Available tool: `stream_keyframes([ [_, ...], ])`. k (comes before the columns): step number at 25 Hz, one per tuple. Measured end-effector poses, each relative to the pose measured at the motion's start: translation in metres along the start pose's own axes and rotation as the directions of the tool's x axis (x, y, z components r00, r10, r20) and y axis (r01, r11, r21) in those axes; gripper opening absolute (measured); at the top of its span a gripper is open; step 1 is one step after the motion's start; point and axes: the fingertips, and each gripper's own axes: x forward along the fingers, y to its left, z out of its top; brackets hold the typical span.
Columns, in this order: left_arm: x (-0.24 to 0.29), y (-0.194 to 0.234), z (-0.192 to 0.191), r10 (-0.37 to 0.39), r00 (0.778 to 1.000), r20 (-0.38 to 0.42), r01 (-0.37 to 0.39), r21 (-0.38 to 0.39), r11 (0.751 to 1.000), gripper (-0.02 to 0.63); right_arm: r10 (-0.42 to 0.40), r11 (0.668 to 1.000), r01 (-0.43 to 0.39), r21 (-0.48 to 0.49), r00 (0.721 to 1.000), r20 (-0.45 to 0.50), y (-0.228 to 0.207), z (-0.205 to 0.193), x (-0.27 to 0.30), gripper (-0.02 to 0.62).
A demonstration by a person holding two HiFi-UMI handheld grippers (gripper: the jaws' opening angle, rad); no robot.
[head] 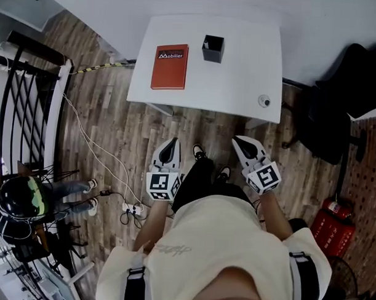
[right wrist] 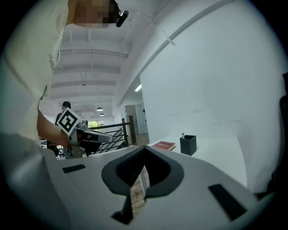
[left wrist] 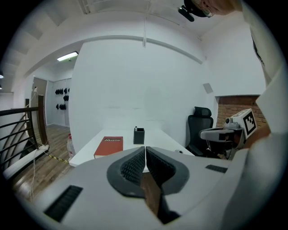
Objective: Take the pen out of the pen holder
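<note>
The black square pen holder (head: pixel 212 48) stands at the far side of the white table (head: pixel 239 80). In the left gripper view the pen holder (left wrist: pixel 139 135) shows a pen tip (left wrist: pixel 135 128) poking up from it; the right gripper view shows the same pen holder (right wrist: pixel 188 144) and pen (right wrist: pixel 182 134). My left gripper (head: pixel 171 141) (left wrist: pixel 145 148) and right gripper (head: pixel 239 141) (right wrist: pixel 145 147) hang over the wooden floor, short of the table's near edge. Both point towards the table. Each has its jaws closed tip to tip with nothing between them.
A red book (head: pixel 170 66) lies left of the holder and a small round white object (head: pixel 264 101) sits at the table's near right corner. A black office chair (head: pixel 337 108) and a red extinguisher (head: pixel 333 225) are to the right. Cables (head: pixel 133 208), a railing (head: pixel 23 103) and a seated person (head: pixel 26 202) are to the left.
</note>
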Motion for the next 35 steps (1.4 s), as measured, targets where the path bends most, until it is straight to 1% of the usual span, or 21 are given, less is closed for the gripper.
stream_keyframes([
  [4,0.038,0.017,0.01,-0.04,0.999,0.018,0.04,-0.014,0.999,0.02,-0.018,1.0,0.018,-0.015,1.0,-0.008,-0.015,0.014,0.024,0.008],
  [8,0.078,0.038,0.041,-0.078,0.995,0.067,0.079,-0.011,0.997,0.02,-0.042,0.999,0.043,-0.031,0.999,0.021,-0.034,0.045,0.056,0.008],
  [10,0.095,0.048,0.052,-0.101,0.992,0.078,0.102,-0.005,0.995,0.02,-0.057,0.998,0.058,-0.033,0.997,0.043,-0.044,0.061,0.074,0.008],
  [12,0.109,0.059,0.061,-0.124,0.989,0.083,0.123,0.009,0.992,0.02,-0.074,0.996,0.077,-0.035,0.995,0.065,-0.051,0.074,0.091,0.008],
  [15,0.125,0.075,0.068,-0.148,0.986,0.082,0.143,0.061,0.988,0.02,-0.105,0.994,0.108,-0.034,0.991,0.08,-0.06,0.085,0.111,0.008],
  [18,0.134,0.093,0.073,-0.159,0.983,0.086,0.153,0.078,0.985,0.02,-0.135,0.99,0.138,-0.036,0.988,0.073,-0.067,0.09,0.123,0.008],
  [24,0.157,0.127,0.078,-0.144,0.986,0.08,0.139,0.058,0.989,0.02,-0.177,0.984,0.178,-0.017,0.983,0.037,-0.087,0.087,0.142,0.008],
  [27,0.172,0.135,0.077,-0.144,0.987,0.07,0.142,0.04,0.989,0.02,-0.17,0.985,0.171,-0.016,0.985,0.025,-0.095,0.088,0.155,0.008],
  [30,0.184,0.133,0.073,-0.145,0.988,0.056,0.144,0.026,0.989,0.02,-0.156,0.988,0.157,-0.01,0.988,0.017,-0.102,0.084,0.164,0.008],
  [35,0.208,0.127,0.077,-0.133,0.99,0.042,0.131,0.051,0.99,0.02,-0.122,0.992,0.122,0.017,0.993,-0.001,-0.126,0.069,0.175,0.008],
])
